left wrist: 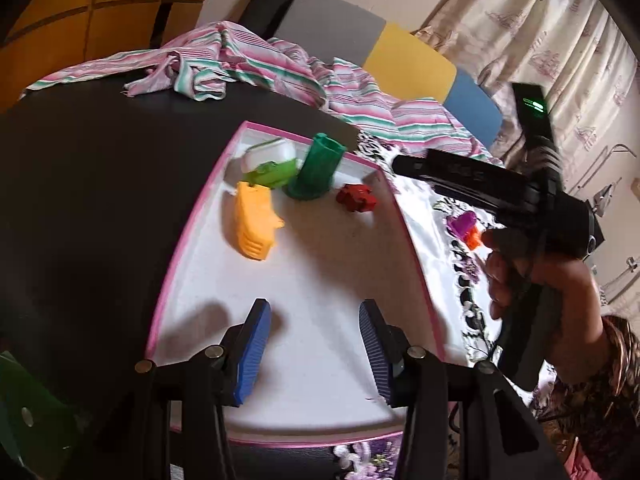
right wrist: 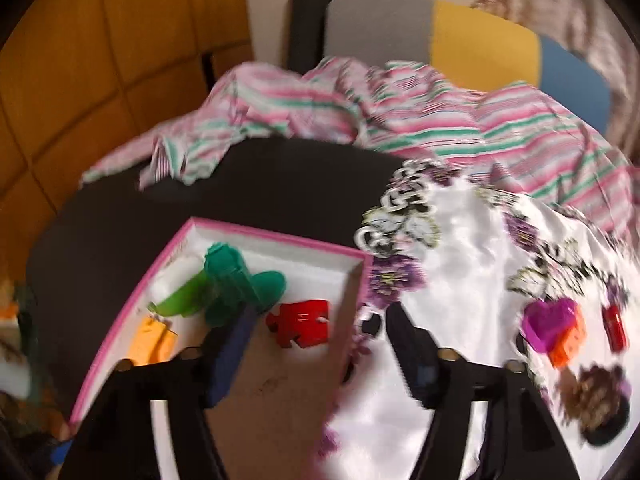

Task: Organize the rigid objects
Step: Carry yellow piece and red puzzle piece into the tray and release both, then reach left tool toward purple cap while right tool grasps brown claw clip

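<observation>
While the left gripper (left wrist: 314, 344) hovers over the near end of the pink-rimmed tray (left wrist: 188, 232), its jaws stand partly open with nothing between them. On the tray's far end, going left to right in the left wrist view: a white case (left wrist: 270, 152) in the far corner; a lime piece (left wrist: 272, 172) just in front of it; a yellow piece (left wrist: 254, 226) lying flat, long axis running from the far end toward the near end; a dark green tube (left wrist: 318, 168) upright on its flared base, open mouth up, tilted slightly; and a red puzzle-shaped piece (left wrist: 356, 198) flat, apart from the tube. Right of the tray, on the flowered cloth (left wrist: 424, 200), a purple piece (left wrist: 462, 224) touches an orange one (left wrist: 474, 240). A hand (left wrist: 532, 276) holds the right gripper (right wrist: 320, 344) there. In the blurred right wrist view its jaws are apart and empty, straddling the tray's right rim, with the red piece just ahead of the left one. Further right on the cloth lies a small red piece (right wrist: 616, 328), long axis roughly near to far. A striped cloth (left wrist: 240, 64) lies crumpled on the far side of the dark desk (left wrist: 100, 180).
</observation>
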Available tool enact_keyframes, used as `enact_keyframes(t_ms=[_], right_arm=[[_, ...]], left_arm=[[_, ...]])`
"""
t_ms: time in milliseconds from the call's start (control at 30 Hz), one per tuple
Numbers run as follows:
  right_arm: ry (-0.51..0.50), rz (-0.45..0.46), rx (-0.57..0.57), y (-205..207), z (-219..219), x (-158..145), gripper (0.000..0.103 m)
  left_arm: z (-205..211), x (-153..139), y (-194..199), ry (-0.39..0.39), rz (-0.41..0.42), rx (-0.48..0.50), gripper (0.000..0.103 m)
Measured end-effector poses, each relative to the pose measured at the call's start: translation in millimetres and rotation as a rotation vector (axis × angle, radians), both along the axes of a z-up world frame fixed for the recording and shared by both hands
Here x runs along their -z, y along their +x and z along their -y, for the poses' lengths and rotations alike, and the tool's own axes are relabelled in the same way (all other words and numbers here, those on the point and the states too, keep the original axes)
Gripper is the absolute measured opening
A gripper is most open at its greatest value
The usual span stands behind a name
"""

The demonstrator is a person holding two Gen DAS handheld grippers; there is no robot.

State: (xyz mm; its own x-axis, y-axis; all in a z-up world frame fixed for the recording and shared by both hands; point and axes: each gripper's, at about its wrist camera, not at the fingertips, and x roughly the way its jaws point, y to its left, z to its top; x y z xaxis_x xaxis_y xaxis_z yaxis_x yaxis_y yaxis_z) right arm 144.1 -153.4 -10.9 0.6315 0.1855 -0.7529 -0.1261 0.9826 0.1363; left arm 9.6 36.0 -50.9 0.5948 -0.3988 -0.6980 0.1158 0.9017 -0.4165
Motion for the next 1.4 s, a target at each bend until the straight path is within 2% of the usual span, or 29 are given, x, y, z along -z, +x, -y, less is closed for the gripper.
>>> enact_keyframes(t_ms=[67, 333, 467, 667, 767, 900, 1167, 1233, 1400], right_arm=[[0.010, 0.010, 0.016, -11.9, 11.5, -4.7, 0.074], [-0.063, 0.008, 0.050, -56.0, 55.0, -5.9, 0.075], [-0.050, -0.053, 0.108, -73.2, 79.9, 5.8, 0.076], [-0.020, -0.182, 0.259, -91.4, 125.0, 28.4, 0.076], [0.008, -0.205, 0.322, -101.2, 147.3, 32.8, 0.076], [0.043, -0.175, 0.374, -110.1, 171.8, 31.6, 0.076], [0.226, -0.155, 0.420, -101.9, 210.2, 33.9, 0.073], [0.235, -0.152, 0.426, -93.9, 217.7, 34.1, 0.069], [0.221, -0.125, 0.461, -78.4, 235.8, 32.7, 0.069]], left_arm=[[6.4, -0.8, -1.5, -0.004, 0.004, 0.020, 0.046], [38.6, -7.1, -13.6, -0.009, 0.039, 0.127, 0.046], [60.8, -10.8, -23.8, 0.009, 0.057, 0.208, 0.046], [103.6, -20.0, -42.5, 0.061, 0.112, 0.356, 0.046], [119.2, -19.5, -48.0, 0.071, 0.115, 0.409, 0.046], [133.1, -13.9, -49.8, 0.071, 0.085, 0.445, 0.046], [144.1, -11.4, -52.0, 0.061, 0.063, 0.470, 0.046], [146.7, -11.4, -51.4, 0.061, 0.060, 0.472, 0.047], [148.4, -11.7, -50.6, 0.065, 0.052, 0.471, 0.047]])
